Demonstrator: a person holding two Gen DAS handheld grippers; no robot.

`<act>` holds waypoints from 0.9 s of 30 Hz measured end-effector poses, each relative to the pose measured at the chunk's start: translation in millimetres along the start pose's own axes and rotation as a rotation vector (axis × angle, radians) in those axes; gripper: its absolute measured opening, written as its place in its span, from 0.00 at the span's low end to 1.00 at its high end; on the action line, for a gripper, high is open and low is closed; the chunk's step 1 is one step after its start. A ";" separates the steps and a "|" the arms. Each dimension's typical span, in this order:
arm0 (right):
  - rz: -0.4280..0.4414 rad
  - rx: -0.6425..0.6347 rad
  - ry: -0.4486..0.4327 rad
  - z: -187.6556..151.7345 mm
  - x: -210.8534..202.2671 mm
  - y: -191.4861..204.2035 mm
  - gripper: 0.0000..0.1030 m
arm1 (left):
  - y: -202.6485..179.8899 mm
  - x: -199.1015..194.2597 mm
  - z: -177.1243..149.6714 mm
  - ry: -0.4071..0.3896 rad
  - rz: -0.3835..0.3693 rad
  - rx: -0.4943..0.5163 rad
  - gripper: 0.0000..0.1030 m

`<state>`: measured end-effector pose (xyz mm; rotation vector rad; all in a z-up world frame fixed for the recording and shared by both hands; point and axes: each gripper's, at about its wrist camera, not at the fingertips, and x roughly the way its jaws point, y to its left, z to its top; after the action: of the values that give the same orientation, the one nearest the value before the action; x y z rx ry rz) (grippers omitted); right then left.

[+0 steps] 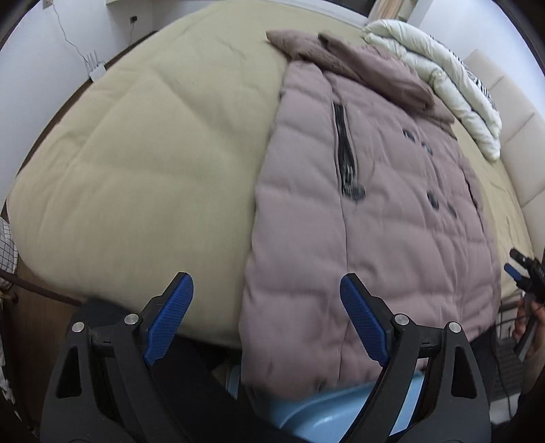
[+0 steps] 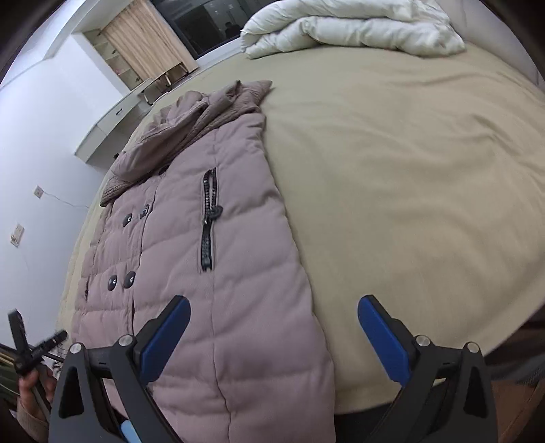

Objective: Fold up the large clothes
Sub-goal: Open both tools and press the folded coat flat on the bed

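Left gripper [image 1: 266, 291]: blue-padded fingers [image 1: 168, 317] spread wide, nothing between them, hovering over the near hem of the coat and the bed edge. No contact visible.

Right gripper [image 2: 274, 315]: blue-padded fingers [image 2: 381, 337] equally wide apart, holding nothing; left finger over the coat's hem, right finger over bare bedcover.

Long mauve quilted puffer coat [image 1: 368, 218]: lies flat, front up, lengthwise on the wide khaki-covered bed [image 1: 143, 143], hem hanging over the near edge. Sleeves tucked in, outline narrow and straight-sided. Collar end bunched at the far side. Black zipped pocket [image 2: 208, 221] upright on the chest panel; paired dark round buttons [image 2: 120, 280] beside it. Small light marks on the buttons, not readable.

Rumpled white duvet [image 2: 351, 29] heaped at the far end of the bed, apart from the coat.
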<state>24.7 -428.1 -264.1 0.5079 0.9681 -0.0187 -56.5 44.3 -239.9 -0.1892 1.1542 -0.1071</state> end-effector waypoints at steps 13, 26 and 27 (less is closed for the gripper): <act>0.096 0.050 0.082 -35.3 -8.0 -26.8 0.90 | 15.0 17.4 -26.4 0.092 -0.135 -0.027 0.84; 0.231 0.185 0.228 -55.3 18.3 -51.2 0.71 | 25.7 40.2 -18.5 0.157 -0.254 -0.097 0.66; 0.247 0.190 0.244 -56.0 21.9 -50.3 0.66 | 24.8 41.3 -18.3 0.159 -0.257 -0.099 0.66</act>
<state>-18.4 -444.4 -327.5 0.8165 1.1418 0.1777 -57.0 59.3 -289.2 -0.4228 1.2906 -0.2970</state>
